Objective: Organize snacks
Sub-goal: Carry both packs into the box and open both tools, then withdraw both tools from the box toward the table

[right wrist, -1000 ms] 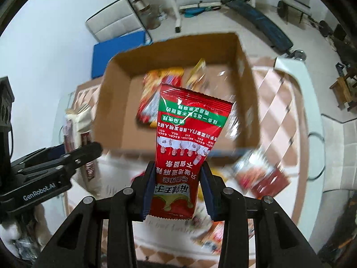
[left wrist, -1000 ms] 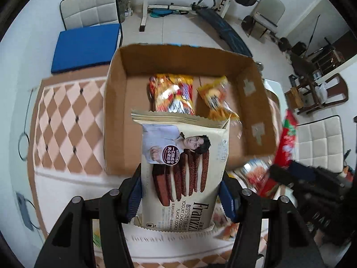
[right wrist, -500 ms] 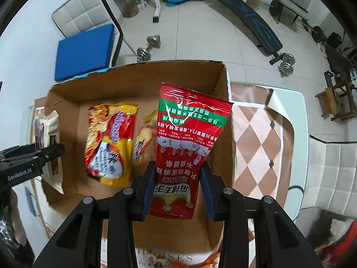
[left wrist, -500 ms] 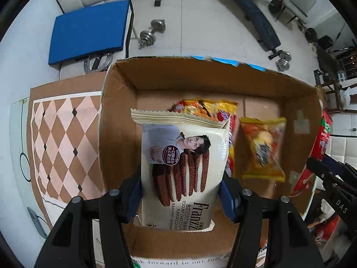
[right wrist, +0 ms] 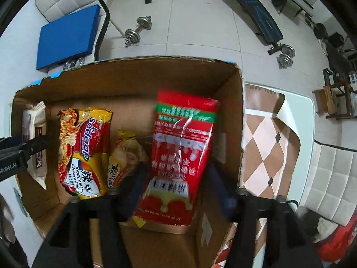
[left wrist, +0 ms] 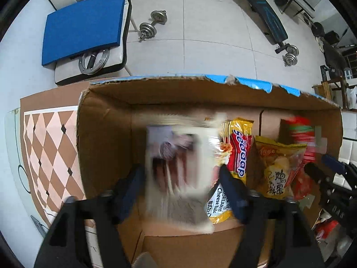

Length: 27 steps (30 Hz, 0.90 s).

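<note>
Gym floor lies beyond the cardboard box (right wrist: 223, 71), over which both tongs, left (left wrist: 180, 192) and right (right wrist: 176, 183), are opening, dropping the biscuit pack (left wrist: 178, 174) and red packet (right wrist: 180, 147) inside; next, I judge, fetch more snacks.

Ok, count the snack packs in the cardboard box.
4. The cream cookie pack at the left wall, the Sedaap noodle pack beside it, the small yellow snack bag mid-box, the red pack near the right wall. Others may hide beneath.

Both wrist views look straight down, close, into the same cardboard box (left wrist: 104, 147) (right wrist: 225, 84).
</note>
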{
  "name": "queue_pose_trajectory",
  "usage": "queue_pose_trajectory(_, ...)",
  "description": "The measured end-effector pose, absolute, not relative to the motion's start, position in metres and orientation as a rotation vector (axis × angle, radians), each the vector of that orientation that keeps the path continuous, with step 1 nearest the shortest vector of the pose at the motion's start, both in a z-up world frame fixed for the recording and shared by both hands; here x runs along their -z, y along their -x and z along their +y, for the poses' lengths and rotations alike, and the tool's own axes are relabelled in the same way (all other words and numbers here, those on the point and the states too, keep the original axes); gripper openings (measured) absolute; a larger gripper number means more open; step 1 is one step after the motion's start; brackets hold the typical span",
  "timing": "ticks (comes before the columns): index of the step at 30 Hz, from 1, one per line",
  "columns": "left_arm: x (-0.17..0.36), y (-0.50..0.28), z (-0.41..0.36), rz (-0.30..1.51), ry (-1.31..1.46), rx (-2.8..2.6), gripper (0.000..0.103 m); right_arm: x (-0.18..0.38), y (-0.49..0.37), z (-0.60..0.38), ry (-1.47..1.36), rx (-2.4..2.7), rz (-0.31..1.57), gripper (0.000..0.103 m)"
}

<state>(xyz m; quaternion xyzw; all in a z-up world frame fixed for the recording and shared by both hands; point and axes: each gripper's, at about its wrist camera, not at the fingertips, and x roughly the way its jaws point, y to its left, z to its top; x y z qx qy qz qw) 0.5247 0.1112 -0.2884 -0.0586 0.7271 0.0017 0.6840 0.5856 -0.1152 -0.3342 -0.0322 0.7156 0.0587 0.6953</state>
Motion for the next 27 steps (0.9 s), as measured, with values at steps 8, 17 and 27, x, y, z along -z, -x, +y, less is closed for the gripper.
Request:
queue_pose_trajectory(8,0.282,-0.524,0.114,1.608,0.177,0.001,0.094,0.331,-0.581,-0.103,0.076,-0.122,1.584,0.089)
queue_pose_trajectory(17,0.261,-0.5,0.106,1.551,0.169,0.011,0.094,0.316,-0.558,-0.102,0.025,-0.089,1.55,0.093)
queue_pose_trajectory(27,0.226,-0.452,0.101,1.398,0.183,0.018,0.095,0.281,-0.501,-0.097,0.012,-0.075,1.431,0.095)
